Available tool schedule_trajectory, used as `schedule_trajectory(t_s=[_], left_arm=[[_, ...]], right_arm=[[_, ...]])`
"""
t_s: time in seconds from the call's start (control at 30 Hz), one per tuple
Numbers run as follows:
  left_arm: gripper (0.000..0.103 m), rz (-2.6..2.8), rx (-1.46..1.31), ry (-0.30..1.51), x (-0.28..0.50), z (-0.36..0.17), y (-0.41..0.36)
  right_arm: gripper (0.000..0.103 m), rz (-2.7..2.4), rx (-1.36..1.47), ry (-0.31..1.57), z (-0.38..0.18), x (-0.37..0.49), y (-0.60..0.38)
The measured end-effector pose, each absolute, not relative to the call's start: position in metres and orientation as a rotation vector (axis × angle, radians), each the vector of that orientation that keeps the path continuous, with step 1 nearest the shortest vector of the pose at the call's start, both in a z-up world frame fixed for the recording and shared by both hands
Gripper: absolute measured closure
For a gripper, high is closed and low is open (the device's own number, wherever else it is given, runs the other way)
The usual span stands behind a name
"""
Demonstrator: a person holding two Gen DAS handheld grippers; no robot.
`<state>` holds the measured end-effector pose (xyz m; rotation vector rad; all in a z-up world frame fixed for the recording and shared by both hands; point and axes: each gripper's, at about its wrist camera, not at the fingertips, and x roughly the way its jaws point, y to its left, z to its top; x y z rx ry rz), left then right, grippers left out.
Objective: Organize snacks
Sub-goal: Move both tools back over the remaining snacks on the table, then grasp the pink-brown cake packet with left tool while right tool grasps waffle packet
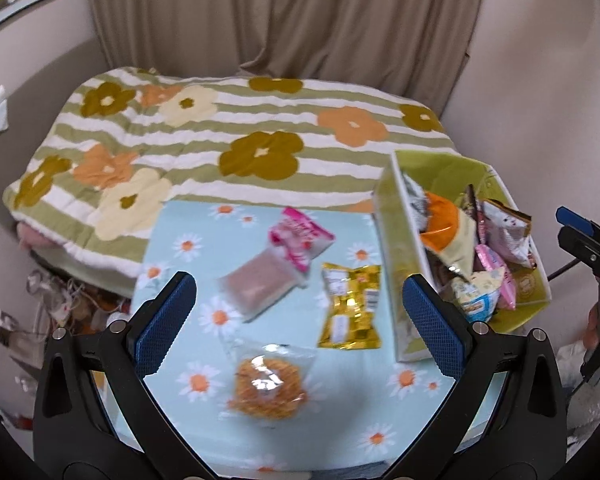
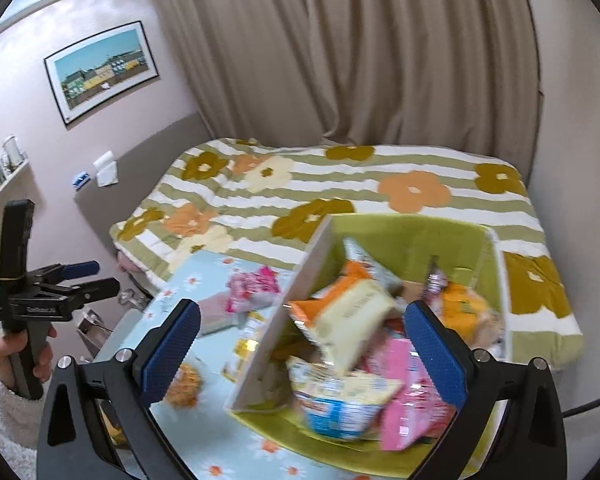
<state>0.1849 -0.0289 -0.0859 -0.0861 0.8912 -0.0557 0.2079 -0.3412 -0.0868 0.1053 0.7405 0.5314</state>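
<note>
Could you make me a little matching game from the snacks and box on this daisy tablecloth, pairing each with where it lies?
Things:
1. gold packet
2. pink-and-white packet
3. clear bag of orange crisps
4. green box

Places:
A. nearest the left gripper, between its open fingers
B. right edge of the table, full of snacks
C. farthest back on the cloth
D. just left of the box wall

Pairs: 1-D, 2-C, 3-A, 4-B

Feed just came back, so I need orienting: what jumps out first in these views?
The green box stuffed with bright snack packets, on the right of the daisy-print table. Left of it, three packets lie loose: a pink one, a gold one and an orange noodle snack. Behind is a flowered striped bed cover.
</note>
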Motion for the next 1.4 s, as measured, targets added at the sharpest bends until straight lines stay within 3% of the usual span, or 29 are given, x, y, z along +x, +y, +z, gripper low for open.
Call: schedule_trajectory(t_s=[0.33, 0.63, 1.07, 1.4], left_arm=[[0.001, -0.123, -0.051, 0.944, 0.182, -0.107, 0.030], [0.001, -0.285, 0.031, 1.030, 0.210, -0.136, 0.063], [0.001, -0.545, 0.187, 1.132, 0.271, -0.208, 0.055], [0.001, -0.641, 0.272, 1.173, 0.301, -0.263, 0.026]], right_arm=[[0.001, 0.528, 0.078, 0.813, -0.105, 0.190, -0.248], [0.001, 0.423, 0.141, 0.993, -0.154, 0.180, -0.173], [0.001, 0.186, 0.296, 1.190, -0.242, 0.163, -0.116], [0.001, 0.052, 0.239, 1.218, -0.285, 0.159, -0.083]])
